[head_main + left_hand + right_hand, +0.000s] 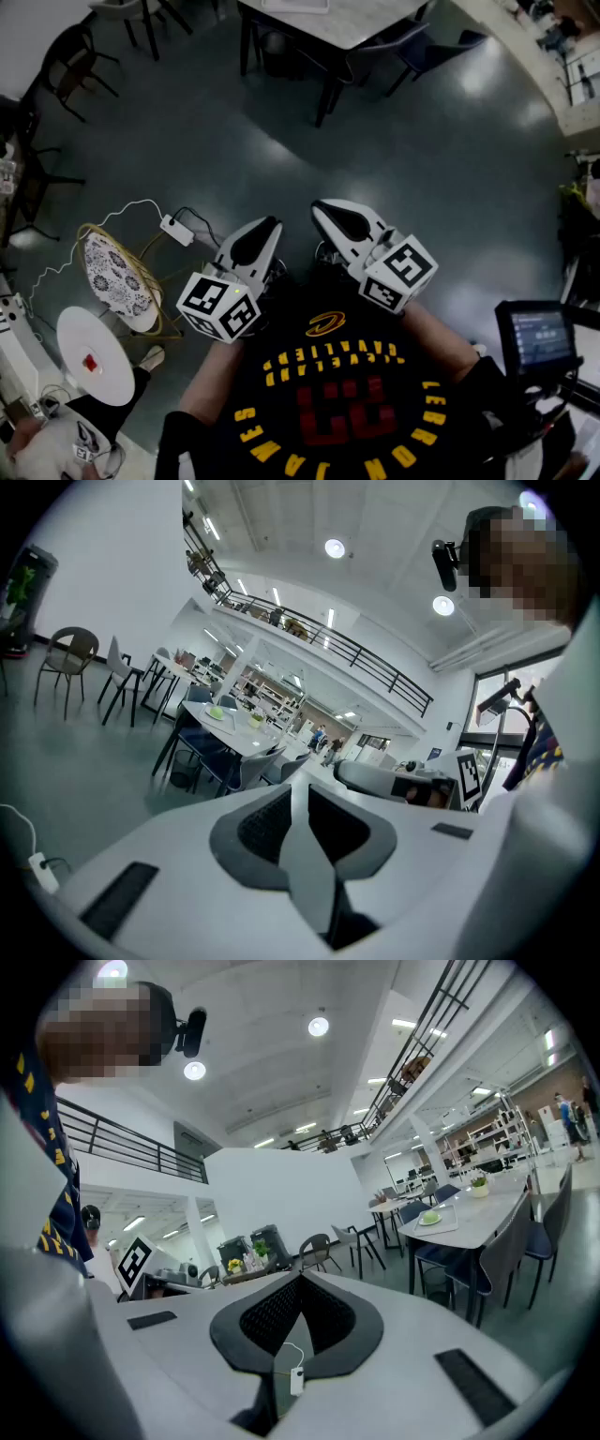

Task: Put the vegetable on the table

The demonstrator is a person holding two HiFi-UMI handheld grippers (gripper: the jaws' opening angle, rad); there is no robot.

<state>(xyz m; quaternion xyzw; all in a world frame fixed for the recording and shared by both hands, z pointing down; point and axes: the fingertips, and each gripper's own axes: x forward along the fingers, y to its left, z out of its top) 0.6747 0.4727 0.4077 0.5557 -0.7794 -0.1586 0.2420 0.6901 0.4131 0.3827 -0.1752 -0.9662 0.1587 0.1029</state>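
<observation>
Left gripper and right gripper, both pressed together on nothing, at chest; advisable: approach pale grey tabletop, spreading jaws before grasping.

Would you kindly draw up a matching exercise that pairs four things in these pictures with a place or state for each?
Things:
1. white left gripper
2. small white power adapter
3. round white tabletop
4. black-framed lit screen

Places or states:
a. bears a small red thing
b. at the head view's right edge
c. jaws together, nothing between
d. lies on the grey floor

Pairs: 1-c, 2-d, 3-a, 4-b.
</observation>
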